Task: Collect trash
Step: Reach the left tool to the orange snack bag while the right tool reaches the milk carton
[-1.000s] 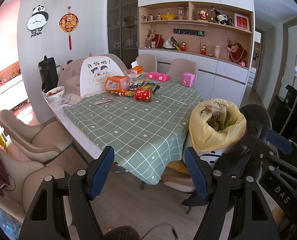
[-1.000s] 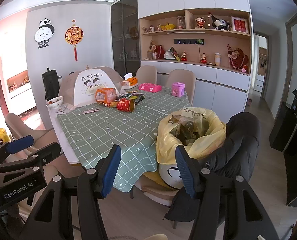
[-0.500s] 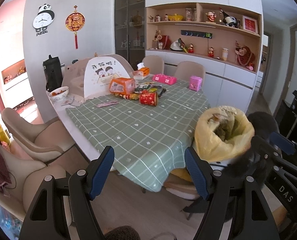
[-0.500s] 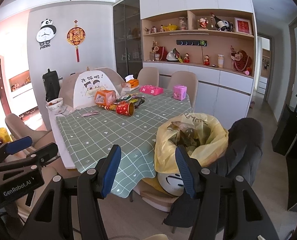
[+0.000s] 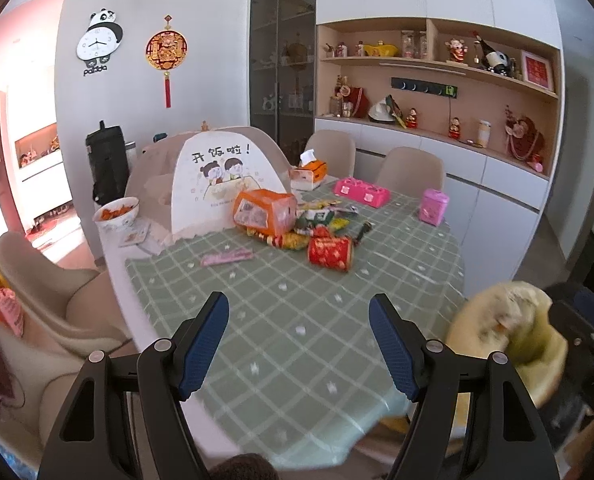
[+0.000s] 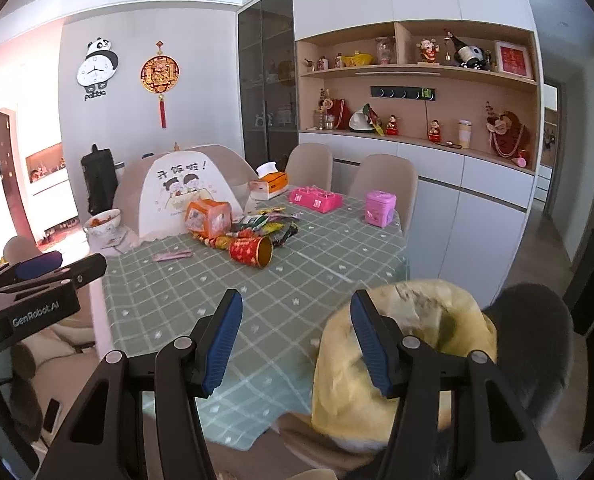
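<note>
A pile of snack wrappers [image 5: 321,220] lies mid-table on the green checked cloth [image 5: 297,312], with a red tube can [image 5: 331,254] on its side and an orange carton [image 5: 263,212] beside it. A pink wrapper [image 5: 227,258] lies to the left. The pile also shows in the right wrist view [image 6: 265,228], with the can [image 6: 253,252]. A yellow trash bag [image 6: 401,356] stands open on a chair at the table's near right corner. My left gripper [image 5: 299,344] is open and empty over the near cloth. My right gripper [image 6: 297,340] is open and empty beside the bag.
A mesh food cover [image 5: 217,184], a bowl [image 5: 117,212], a tissue box [image 5: 309,174], a pink case [image 5: 361,192] and a pink tin [image 5: 433,206] stand on the table. Beige chairs [image 5: 49,300] surround it. A dark jacket [image 6: 537,344] hangs on the bag's chair.
Both grippers have moved forward and up toward the table. The table and pile appear larger, and the yellow bag has slid toward the lower right of both views.
</note>
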`<control>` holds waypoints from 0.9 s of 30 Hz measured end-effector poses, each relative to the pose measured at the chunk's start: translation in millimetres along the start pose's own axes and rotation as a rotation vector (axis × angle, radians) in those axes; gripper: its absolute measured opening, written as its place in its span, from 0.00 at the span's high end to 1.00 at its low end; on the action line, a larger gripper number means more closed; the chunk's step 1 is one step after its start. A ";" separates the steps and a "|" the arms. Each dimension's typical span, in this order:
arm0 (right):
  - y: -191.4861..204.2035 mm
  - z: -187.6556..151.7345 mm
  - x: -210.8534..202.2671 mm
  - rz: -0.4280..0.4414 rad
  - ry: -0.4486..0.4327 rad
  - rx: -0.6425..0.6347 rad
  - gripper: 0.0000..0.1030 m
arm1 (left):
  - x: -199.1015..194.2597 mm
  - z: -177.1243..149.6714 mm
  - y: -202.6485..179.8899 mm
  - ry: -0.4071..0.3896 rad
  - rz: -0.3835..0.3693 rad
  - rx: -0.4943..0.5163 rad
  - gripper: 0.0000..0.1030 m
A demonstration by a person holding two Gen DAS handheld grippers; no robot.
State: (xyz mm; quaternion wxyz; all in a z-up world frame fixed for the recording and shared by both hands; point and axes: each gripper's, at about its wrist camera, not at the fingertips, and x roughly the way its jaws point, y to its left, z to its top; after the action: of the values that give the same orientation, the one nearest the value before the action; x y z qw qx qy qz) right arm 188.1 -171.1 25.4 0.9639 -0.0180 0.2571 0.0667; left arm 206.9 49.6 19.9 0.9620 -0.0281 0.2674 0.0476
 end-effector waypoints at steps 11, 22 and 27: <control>17.7 57.3 132.8 0.010 0.033 0.020 0.48 | 175.6 63.5 72.9 0.085 -0.021 -0.081 0.29; 21.1 102.1 250.1 -0.015 0.099 0.030 0.48 | 320.2 125.8 97.6 0.141 -0.019 -0.210 0.29; 13.8 110.6 299.7 0.041 0.147 0.006 0.48 | 391.1 137.2 84.0 0.189 -0.006 -0.228 0.29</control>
State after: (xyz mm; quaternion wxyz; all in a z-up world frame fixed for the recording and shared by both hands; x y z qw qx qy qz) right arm 498.2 -114.1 -27.9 0.9409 -0.0145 0.3277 0.0844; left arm 601.5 173.9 -67.4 0.9232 -0.1424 0.3497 0.0719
